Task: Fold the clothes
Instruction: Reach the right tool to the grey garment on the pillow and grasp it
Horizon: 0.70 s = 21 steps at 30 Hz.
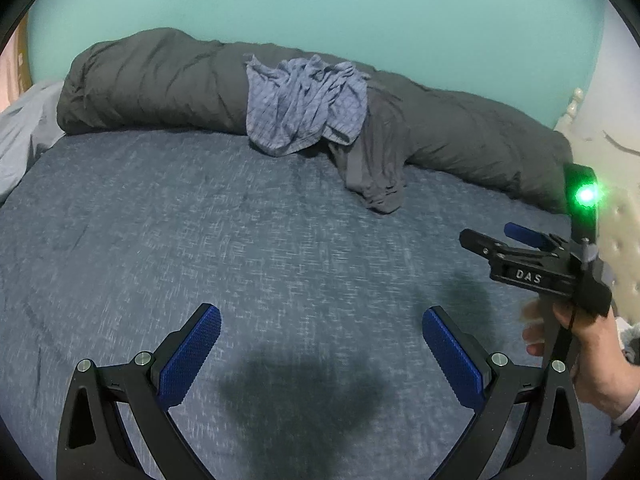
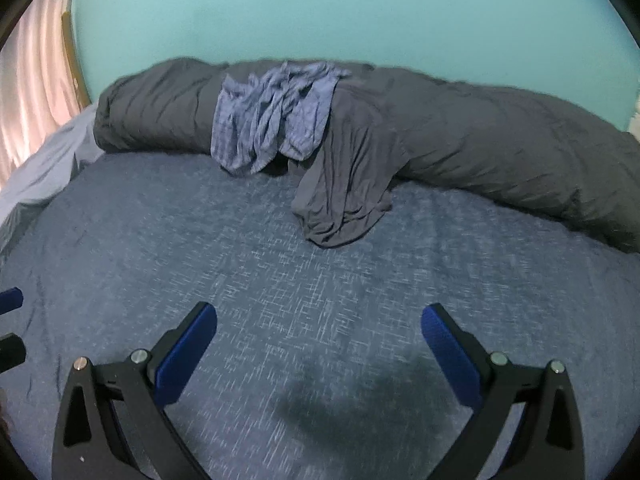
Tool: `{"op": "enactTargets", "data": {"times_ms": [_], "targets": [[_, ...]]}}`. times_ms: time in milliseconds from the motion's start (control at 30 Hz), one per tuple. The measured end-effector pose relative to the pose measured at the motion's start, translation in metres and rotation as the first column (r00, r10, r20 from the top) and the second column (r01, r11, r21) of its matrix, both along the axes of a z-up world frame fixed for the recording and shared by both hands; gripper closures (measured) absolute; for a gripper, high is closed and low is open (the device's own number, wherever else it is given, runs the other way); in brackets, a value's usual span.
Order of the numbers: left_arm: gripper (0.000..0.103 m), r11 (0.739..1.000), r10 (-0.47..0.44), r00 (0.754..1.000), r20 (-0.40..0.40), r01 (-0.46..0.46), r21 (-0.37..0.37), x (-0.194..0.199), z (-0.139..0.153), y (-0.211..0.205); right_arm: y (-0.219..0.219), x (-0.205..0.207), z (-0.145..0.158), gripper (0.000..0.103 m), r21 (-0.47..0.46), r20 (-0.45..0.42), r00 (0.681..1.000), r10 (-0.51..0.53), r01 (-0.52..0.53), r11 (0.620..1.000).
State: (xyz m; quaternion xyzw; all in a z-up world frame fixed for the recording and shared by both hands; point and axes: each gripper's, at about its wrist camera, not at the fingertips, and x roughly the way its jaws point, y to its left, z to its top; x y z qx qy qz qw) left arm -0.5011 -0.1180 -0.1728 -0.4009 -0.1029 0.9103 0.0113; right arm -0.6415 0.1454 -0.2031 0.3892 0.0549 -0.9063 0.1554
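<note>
Across the frame: a bed with a blue woven bedspread point(image 1: 200, 220) fills the middle and bottom of both views.
Rolled duvet: a long dark grey rolled duvet point(image 1: 152, 84) lies along the upper edge of the bed, against a turquoise wall point(image 1: 320, 0).
Clothes: a crumpled light blue checked garment point(image 1: 304, 100) lies on the duvet, upper centre of the frame; just right of it, touching, a crumpled grey garment point(image 1: 376, 160) hangs down from the duvet onto the bedspread.
Left gripper point(image 1: 320, 344): bottom of the left wrist view, black arms with blue ribbed pads point(image 1: 190, 354); its jaws stand wide apart, with nothing between them, above the bedspread and well apart from the clothes.
Right gripper point(image 2: 319, 342): bottom of the right wrist view, jaws also wide apart and empty.
Right hand point(image 1: 592, 356): at the right edge of the left wrist view it holds the handle of the right gripper, where a green light point(image 1: 586, 194) glows.
Left edge: pale grey sheet point(image 2: 52, 164) and pink curtain point(image 2: 32, 80).
</note>
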Motion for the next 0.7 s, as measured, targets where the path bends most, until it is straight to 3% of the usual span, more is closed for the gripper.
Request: {"op": "enactTargets", "data": {"times_ms": [500,700], "targets": [[0.000,0.999,0.003,1.000,0.026,-0.004,0.043,-0.045,-0.059,-0.023,-0.012,-0.097,-0.065,0.000,-0.006,0.058,0.998,-0.001,0.001,1.000],[0.000,0.998,0.012,0.999,0.038,-0.014,0.059,-0.050,-0.074,-0.029,-0.023,-0.125,-0.077,0.000,0.006,0.058,0.998,0.014,-0.014,1.000]]}}
